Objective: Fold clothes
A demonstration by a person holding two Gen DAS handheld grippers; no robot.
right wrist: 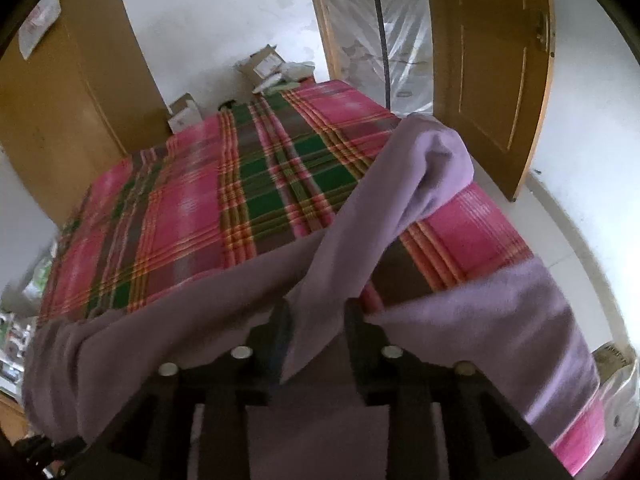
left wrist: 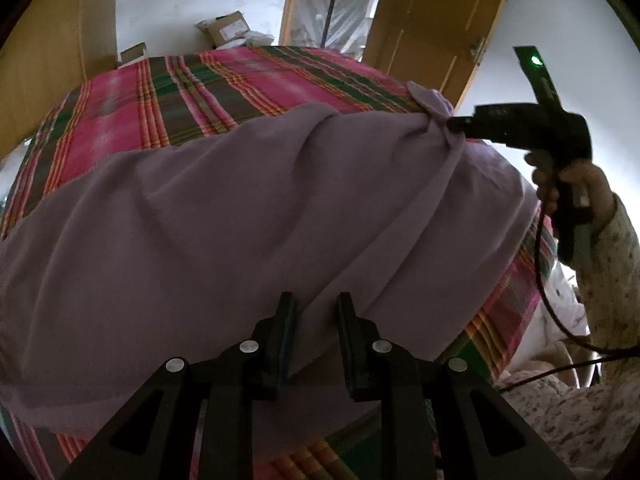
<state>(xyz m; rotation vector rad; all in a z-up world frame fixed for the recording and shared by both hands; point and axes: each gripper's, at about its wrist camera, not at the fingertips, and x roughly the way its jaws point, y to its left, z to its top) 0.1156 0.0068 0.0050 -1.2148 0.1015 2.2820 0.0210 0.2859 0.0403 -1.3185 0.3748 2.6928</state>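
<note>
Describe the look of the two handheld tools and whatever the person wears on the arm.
Both tools are black. The left tool has two flat fingers on angular linkage arms with round silver pivot pins. The right tool has a pistol-style handle, a green board with a lit green light and a thin dark cable. The sleeve is cream with small dark speckles.
</note>
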